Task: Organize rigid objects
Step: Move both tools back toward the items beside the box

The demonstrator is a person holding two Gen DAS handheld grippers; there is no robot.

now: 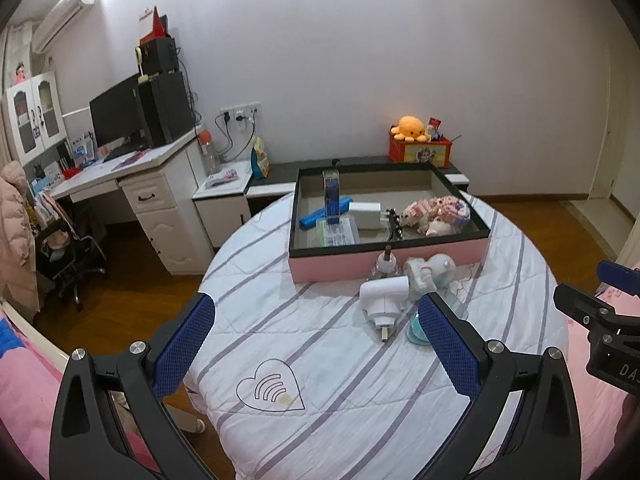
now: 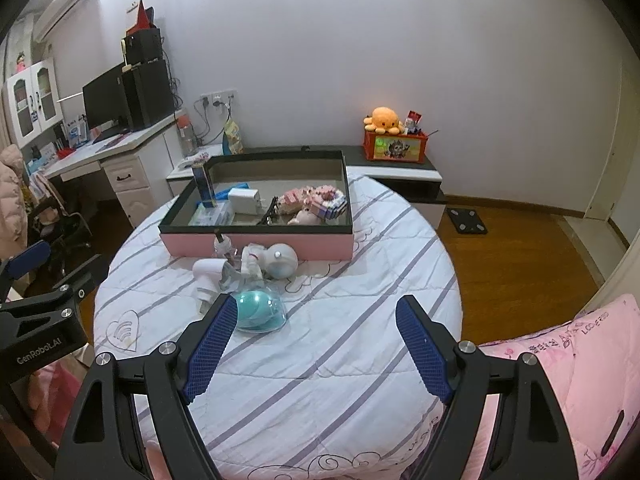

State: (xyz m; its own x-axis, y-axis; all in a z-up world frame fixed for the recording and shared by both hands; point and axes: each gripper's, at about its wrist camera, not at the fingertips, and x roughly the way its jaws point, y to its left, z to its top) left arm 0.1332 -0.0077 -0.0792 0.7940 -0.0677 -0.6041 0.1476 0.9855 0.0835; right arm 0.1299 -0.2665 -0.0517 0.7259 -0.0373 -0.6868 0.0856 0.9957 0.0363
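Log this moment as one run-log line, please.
left gripper: open, empty | right gripper: open, empty | pink tray: partly filled | white plug, teal dome: outside the tray

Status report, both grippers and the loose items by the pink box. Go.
Left gripper open, empty. Right gripper open, empty. Loose items on the quilt beside pink box. Nothing in the way.

Both wrist cams look forward and down along their own fingers, from near the quilt-covered round table (image 1: 320, 360). Left cam sits left of the pink tray (image 1: 384, 266), right cam sits right of it. Both views share the table, tray, desk (image 2: 120, 148) and back wall.
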